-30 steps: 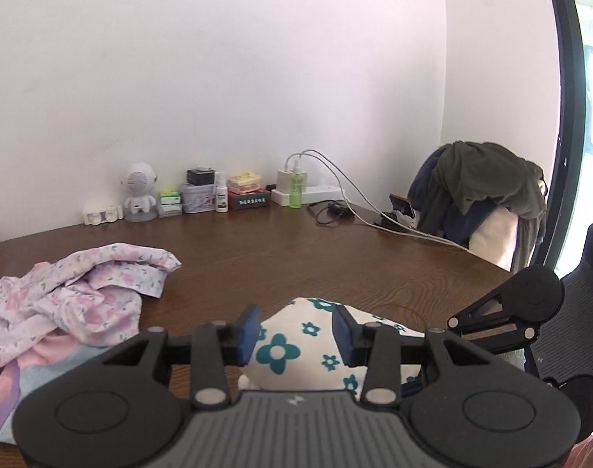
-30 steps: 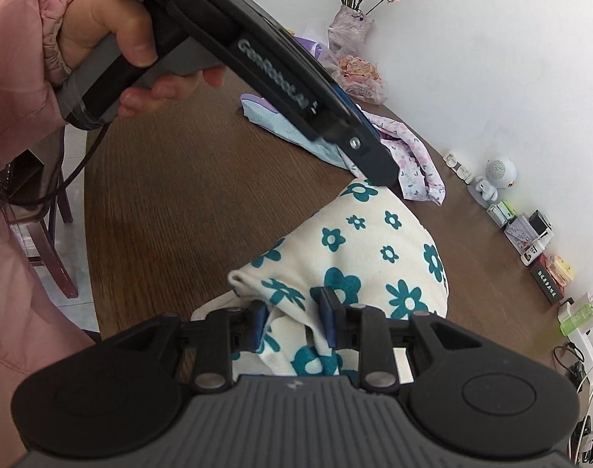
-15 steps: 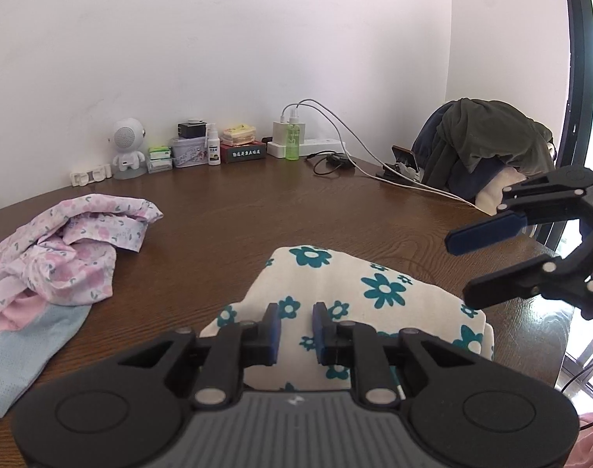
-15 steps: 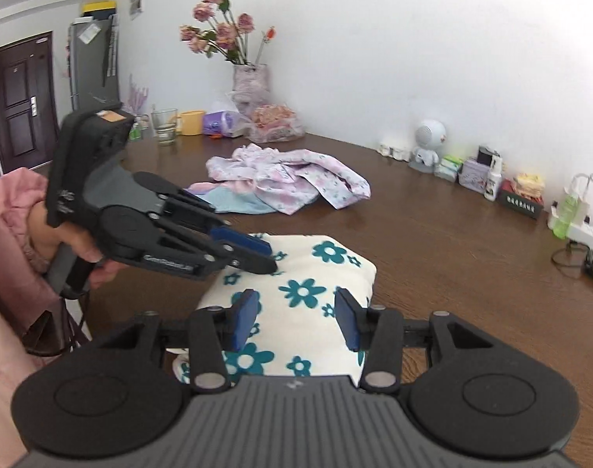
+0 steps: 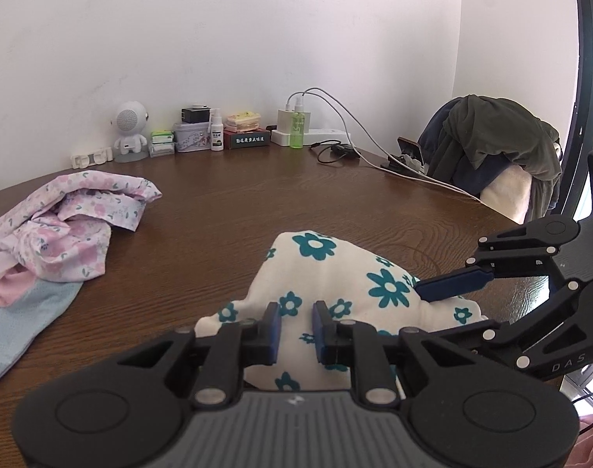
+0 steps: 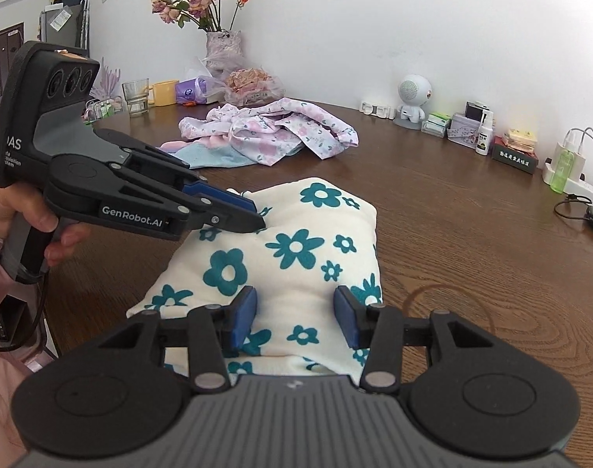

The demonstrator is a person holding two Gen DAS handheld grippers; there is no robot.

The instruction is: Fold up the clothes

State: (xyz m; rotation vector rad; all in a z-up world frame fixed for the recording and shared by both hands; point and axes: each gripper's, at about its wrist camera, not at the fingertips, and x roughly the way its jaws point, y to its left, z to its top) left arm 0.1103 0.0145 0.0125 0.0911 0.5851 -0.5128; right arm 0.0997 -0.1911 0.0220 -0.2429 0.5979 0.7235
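Brown wooden table [image 6: 472,234] carries the flowered cloth [image 6: 296,249] at lower centre, folded into a soft, light pad. Left gripper [image 5: 295,325] is clenched on a ridge; right gripper [image 6: 295,314] is spread, straddling the cloth. Edges are best pinched.

Folded cloth [image 6: 296,249] on table [image 6: 472,234] near edge, crumpled clothes [image 6: 273,128] behind it, small items [image 6: 472,128] along wall
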